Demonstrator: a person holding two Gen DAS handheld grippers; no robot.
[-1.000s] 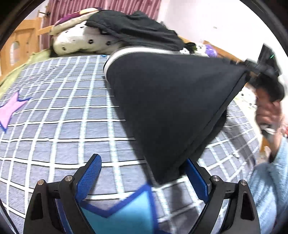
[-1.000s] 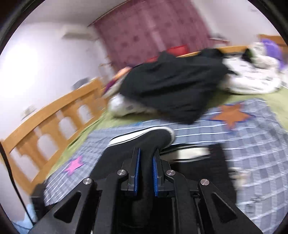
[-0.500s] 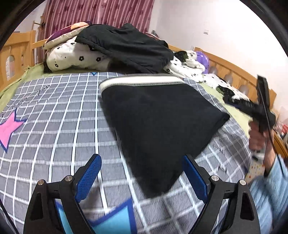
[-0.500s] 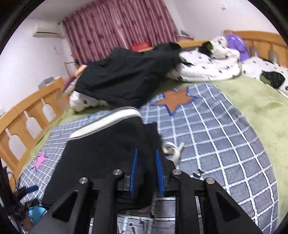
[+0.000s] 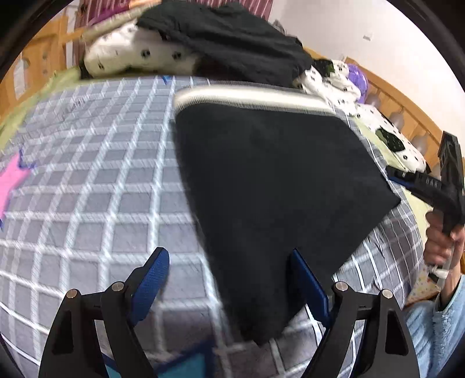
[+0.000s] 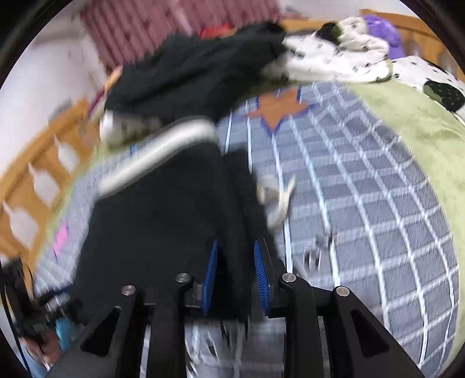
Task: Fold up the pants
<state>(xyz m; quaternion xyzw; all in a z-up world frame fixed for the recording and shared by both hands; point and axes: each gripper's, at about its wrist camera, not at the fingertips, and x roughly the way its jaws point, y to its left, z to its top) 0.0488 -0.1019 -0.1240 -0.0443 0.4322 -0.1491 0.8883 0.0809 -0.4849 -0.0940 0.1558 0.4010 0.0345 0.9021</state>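
- Home bedroom, lived-in.
- Grey bedspread with white grid lines (image 5: pixel 96 180) and star patches covering a bed, over a fuzzy pale-green blanket (image 6: pixel 407 116).
- Orange-brown wooden bed rail with arched cut-outs (image 6: pixel 43 162) along the side.
- White black-spotted bedding bundle (image 5: pixel 139 55) with a dark garment heap (image 5: pixel 232 37) on top.
- Dark-red pleated curtain (image 6: pixel 174 26) behind, pale walls.

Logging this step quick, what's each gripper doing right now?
Left gripper: open, holding nothing.
Right gripper: partly open around the black pants edge.
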